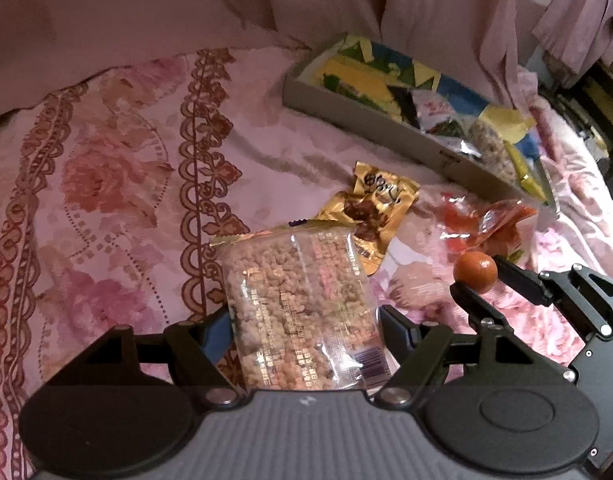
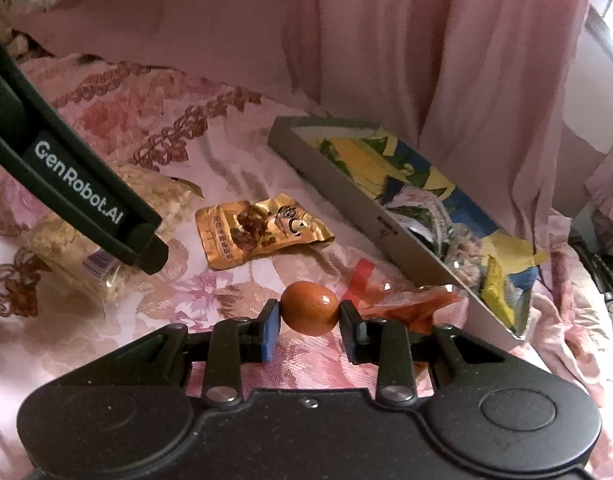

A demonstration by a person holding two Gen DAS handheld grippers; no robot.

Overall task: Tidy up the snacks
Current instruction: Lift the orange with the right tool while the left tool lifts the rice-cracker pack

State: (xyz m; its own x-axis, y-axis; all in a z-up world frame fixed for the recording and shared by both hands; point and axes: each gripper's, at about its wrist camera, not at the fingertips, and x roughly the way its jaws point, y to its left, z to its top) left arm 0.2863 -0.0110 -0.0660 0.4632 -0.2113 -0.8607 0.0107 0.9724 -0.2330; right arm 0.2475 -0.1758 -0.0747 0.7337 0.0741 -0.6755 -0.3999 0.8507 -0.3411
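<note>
My left gripper (image 1: 304, 328) is shut on a clear packet of puffed grain snack (image 1: 302, 300), pinched at its lower half and standing upright above the floral bedspread. To its right, my right gripper (image 1: 480, 278) is shut on a small orange-brown egg-shaped snack (image 1: 475, 271). The right wrist view shows that snack (image 2: 309, 308) squeezed between the two pads of the right gripper (image 2: 309, 320). A gold snack packet (image 1: 374, 208) (image 2: 262, 228) and a red-orange wrapper (image 1: 486, 224) (image 2: 406, 304) lie on the bedspread beyond. A grey box (image 1: 366, 116) (image 2: 346, 184) holds several snack packets.
A floral pink bedspread (image 1: 118, 184) covers the whole surface. Pink fabric (image 2: 386, 40) hangs behind the grey box. Dark furniture (image 1: 602, 112) shows at the far right edge. One left gripper finger (image 2: 86, 188) crosses the left side of the right wrist view.
</note>
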